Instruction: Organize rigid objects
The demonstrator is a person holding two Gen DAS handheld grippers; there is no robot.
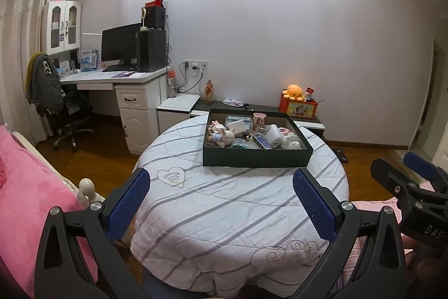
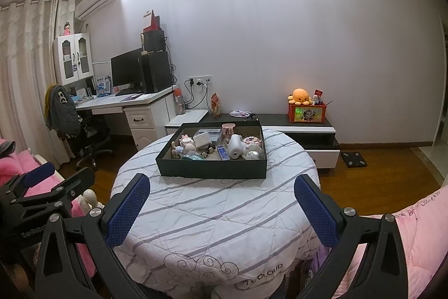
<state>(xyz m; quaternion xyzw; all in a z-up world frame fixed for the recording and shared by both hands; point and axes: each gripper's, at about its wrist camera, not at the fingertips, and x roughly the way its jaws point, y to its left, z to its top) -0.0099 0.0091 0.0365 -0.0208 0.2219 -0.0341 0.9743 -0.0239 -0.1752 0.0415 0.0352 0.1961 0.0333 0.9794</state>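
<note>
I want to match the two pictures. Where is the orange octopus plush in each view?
Left wrist view: orange octopus plush right of centre, on the red box.
Right wrist view: orange octopus plush right of centre, on the same box.
Shared landmark: the dark tray on the round table.

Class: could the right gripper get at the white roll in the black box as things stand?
Probably yes. The right gripper is open and empty, bare cloth lies between it and the box, and the white roll stands near the front wall, exposed from above. Neighbouring clutter sits close.
</note>
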